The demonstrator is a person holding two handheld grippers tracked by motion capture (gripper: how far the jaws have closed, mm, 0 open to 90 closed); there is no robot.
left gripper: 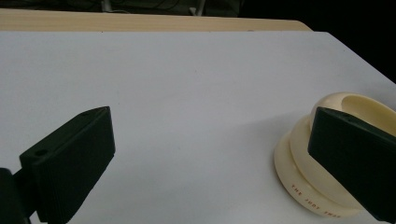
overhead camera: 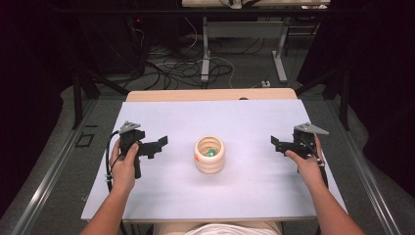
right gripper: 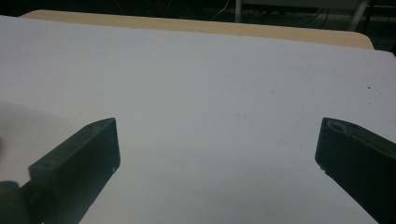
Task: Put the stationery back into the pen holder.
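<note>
The high view looks forward and down over the whole white table (overhead camera: pixel 161 196). Each gripper view skims low across that table; the left also shares the cream ridged cup (left gripper: pixel 303 182).

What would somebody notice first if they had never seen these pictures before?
Probably the cream ribbed cup standing alone in the middle of the white board, with something small and green inside it. Next come the two black grippers, each held in a hand: the left gripper to the cup's left and the right gripper to its right, both open and pointing inward at the cup without touching it.
</note>
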